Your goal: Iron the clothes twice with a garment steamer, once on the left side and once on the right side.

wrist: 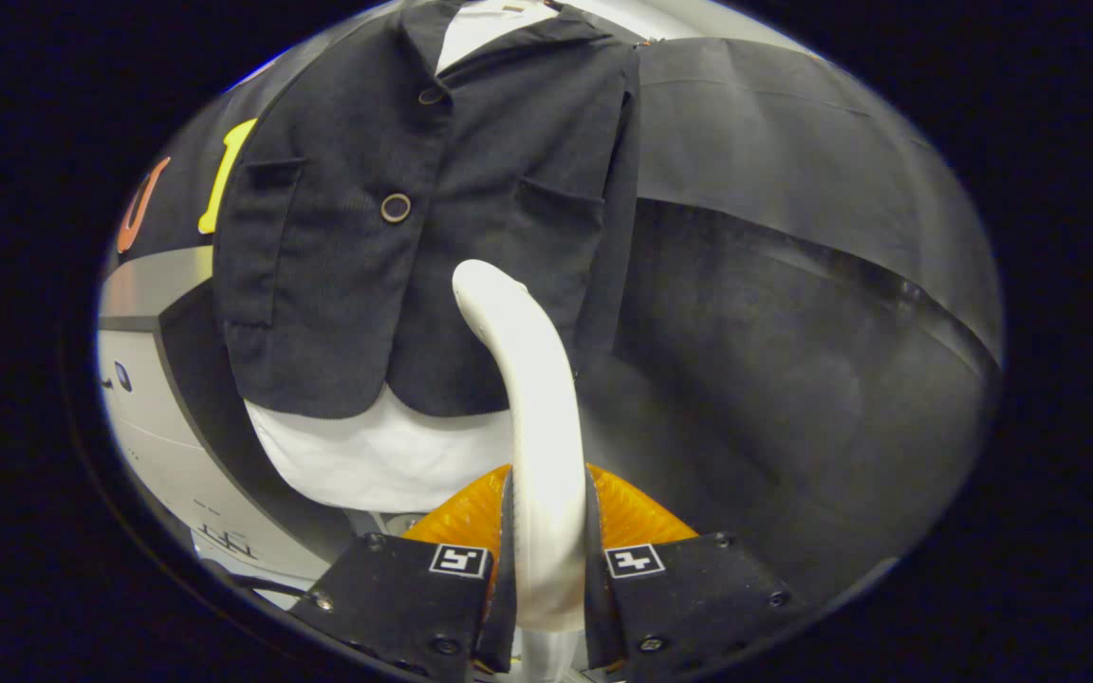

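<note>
Gripper view: white steamer, dark jacket.

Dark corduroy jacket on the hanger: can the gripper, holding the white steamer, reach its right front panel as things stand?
Probably yes. The gripper is shut on the white curved steamer handle, whose tip points at the dark corduroy jacket just beyond the fingers, and nothing stands between them.

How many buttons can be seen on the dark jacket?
2. One button sits mid-front on the jacket, beyond the steamer that the gripper is shut on. Another button sits higher, near the lapel. Folds may hide more.
</note>
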A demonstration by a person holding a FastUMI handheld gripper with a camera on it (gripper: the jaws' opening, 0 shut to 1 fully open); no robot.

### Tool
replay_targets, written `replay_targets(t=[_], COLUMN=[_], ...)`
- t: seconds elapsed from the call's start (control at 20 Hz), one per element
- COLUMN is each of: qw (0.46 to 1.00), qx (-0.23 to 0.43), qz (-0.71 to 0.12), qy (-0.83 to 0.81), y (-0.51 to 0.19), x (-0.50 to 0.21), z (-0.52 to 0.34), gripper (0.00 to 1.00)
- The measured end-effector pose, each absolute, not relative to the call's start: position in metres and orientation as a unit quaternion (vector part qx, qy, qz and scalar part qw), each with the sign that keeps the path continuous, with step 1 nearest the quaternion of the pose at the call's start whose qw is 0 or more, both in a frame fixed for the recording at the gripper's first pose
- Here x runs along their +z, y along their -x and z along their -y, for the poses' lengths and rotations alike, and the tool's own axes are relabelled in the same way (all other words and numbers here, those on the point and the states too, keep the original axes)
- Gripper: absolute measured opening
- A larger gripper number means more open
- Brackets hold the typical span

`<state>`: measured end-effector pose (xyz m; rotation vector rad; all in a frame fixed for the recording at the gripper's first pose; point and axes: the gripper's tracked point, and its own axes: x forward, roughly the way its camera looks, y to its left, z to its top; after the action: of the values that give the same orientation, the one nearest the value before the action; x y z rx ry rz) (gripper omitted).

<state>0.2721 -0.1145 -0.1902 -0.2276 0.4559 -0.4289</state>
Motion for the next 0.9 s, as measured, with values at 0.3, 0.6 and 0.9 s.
replay_targets(t=[0.3,0.6,0.9], qw=[0.942,0.938,0.943], qx=[-0.199,-0.171,-0.175], qz=[-0.242,-0.269,-0.258], qy=[0.119,0.133,0.118], y=[-0.269,-0.251,-0.219], x=[-0.222,-0.257,-0.241], z=[0.123,0.111,0.08], gripper=[0.32,0.32,0.32])
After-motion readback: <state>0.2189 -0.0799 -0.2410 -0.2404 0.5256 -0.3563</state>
